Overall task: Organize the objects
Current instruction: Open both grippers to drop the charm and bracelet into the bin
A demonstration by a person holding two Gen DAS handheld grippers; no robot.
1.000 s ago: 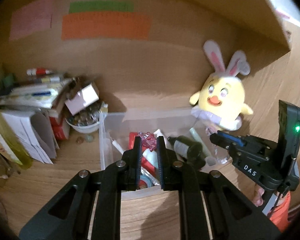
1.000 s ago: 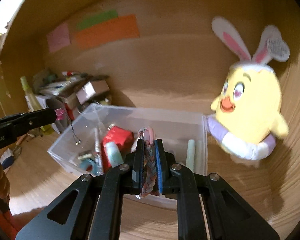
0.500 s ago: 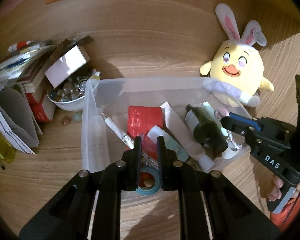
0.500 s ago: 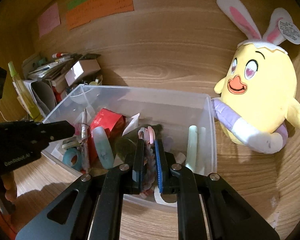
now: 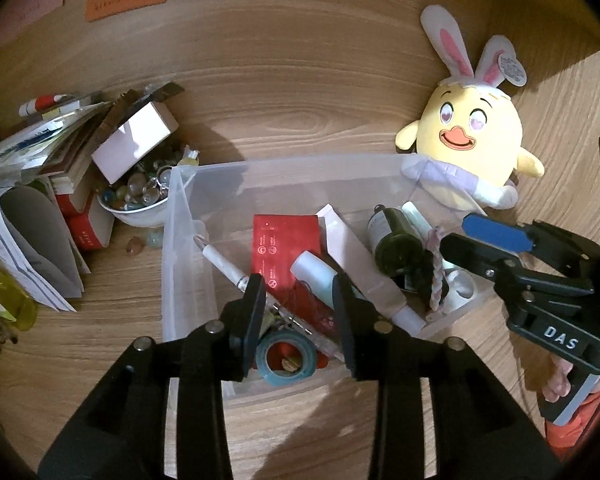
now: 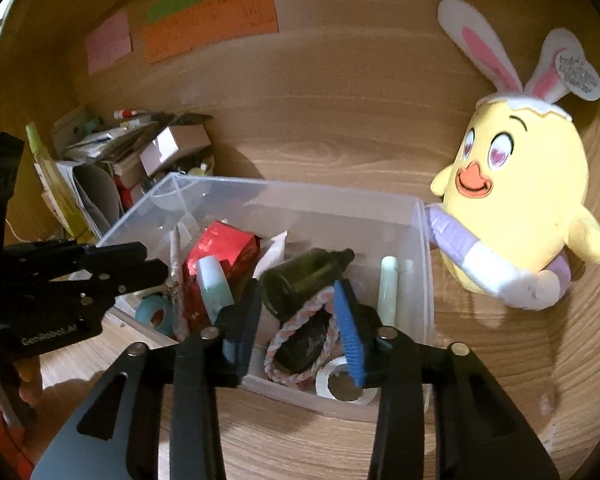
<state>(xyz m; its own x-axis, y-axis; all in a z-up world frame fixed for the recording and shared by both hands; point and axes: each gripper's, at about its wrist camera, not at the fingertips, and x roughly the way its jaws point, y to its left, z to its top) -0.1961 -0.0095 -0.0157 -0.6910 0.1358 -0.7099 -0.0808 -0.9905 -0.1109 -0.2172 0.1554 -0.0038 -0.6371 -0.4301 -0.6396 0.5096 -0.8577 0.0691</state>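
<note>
Drop-off step, I judge: right hand-held gripper [image 6: 296, 316] spread wide, braid loop [image 6: 300, 340] lying on the bottle [image 6: 300, 280] in the bin [image 6: 420, 264] at lower centre; left hand-held gripper [image 5: 300, 312] wide, empty; next, withdraw.

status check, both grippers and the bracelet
Left gripper open over clear bin. Right gripper open, braided bracelet draped on dark bottle in bin. Nothing in the way.

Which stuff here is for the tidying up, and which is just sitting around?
For the tidying:
clear plastic bin
braided bracelet
dark green bottle
teal tape roll

Just sitting around:
yellow chick plush
bowl of marbles
sticky notes
</note>
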